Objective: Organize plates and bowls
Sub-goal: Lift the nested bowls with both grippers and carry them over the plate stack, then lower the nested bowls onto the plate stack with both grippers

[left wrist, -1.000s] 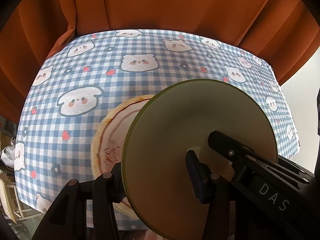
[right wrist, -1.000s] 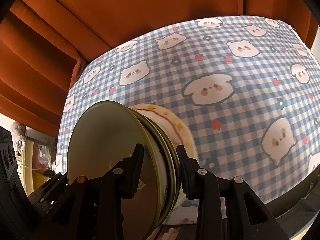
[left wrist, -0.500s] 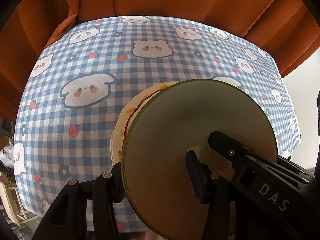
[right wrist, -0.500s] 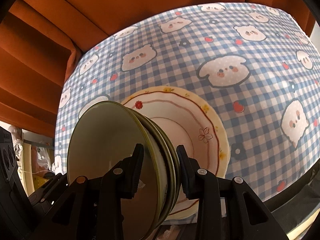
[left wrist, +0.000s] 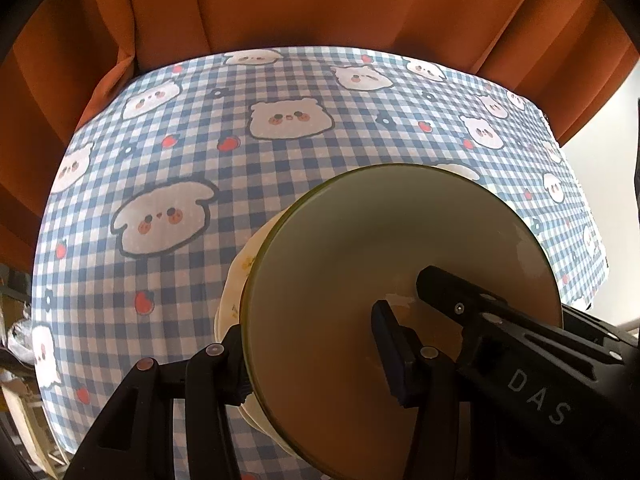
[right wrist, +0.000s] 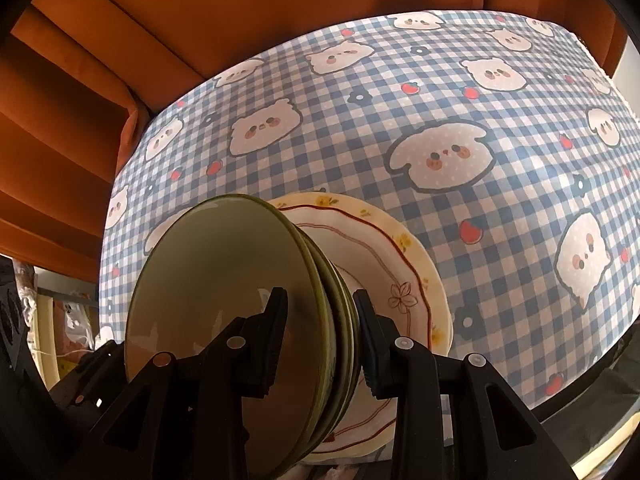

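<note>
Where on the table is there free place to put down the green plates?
The checkered tablecloth lies bare from the floral plate to the orange curtain, and on both its sides. Only the near edge is crowded: there both grippers clamp the stack of green plates above the floral plate.

Black hand-held gripper [left wrist: 316, 344], "DAS" lettering

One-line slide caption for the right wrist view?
Right gripper clamps a stack of green plates on edge above a floral cream plate on the checked tablecloth.
</note>
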